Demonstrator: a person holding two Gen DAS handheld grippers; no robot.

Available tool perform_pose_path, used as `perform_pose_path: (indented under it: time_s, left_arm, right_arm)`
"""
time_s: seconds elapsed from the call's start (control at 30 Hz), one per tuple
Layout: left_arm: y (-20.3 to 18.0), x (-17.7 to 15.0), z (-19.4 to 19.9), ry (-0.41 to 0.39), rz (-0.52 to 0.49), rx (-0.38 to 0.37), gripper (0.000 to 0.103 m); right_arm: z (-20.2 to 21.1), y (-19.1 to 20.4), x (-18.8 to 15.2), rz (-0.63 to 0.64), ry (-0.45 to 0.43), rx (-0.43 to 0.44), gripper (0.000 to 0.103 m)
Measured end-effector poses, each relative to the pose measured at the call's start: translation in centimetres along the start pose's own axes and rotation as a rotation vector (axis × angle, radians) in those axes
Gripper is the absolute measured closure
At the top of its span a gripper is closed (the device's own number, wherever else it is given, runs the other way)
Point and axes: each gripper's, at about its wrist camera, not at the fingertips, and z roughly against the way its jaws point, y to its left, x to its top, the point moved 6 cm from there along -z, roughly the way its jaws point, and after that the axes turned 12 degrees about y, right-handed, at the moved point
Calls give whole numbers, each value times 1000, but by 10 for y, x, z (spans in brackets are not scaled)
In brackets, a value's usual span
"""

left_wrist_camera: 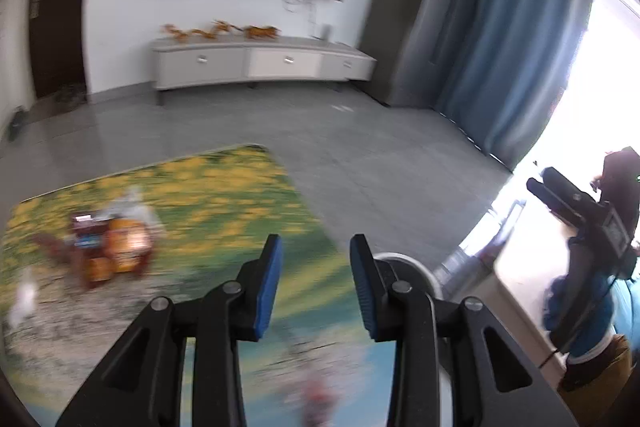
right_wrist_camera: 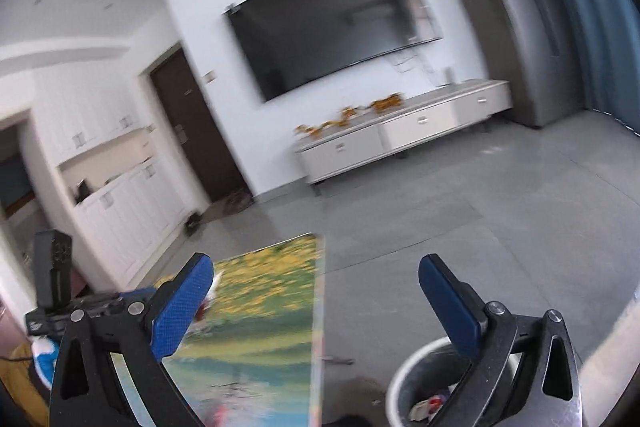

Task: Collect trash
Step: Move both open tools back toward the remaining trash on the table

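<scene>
Left gripper: jaws standing partly apart, holding nothing; blurred heap of trash lying ahead-left on the table. Right gripper: gaping wide, empty; bin sitting just below its right finger, holding scraps.

Two grippers: left gripper, right gripper. One table under both. One blurred cluster of wrappers, ahead-left of the left gripper (item count unreadable). One bin below the right gripper. One television, one cabinet.
</scene>
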Motion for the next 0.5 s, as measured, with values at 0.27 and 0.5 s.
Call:
perform_pose_path:
  time_s: [0.27,0.5]
  left_arm:
    - [157,-50,50,-44,154,213,44]
    - [277,-91,56,-11,283,330,44]
  right_arm:
    - [-76,107,3,188,172,69,0]
    - [-176,200,-17,374,366,131,0]
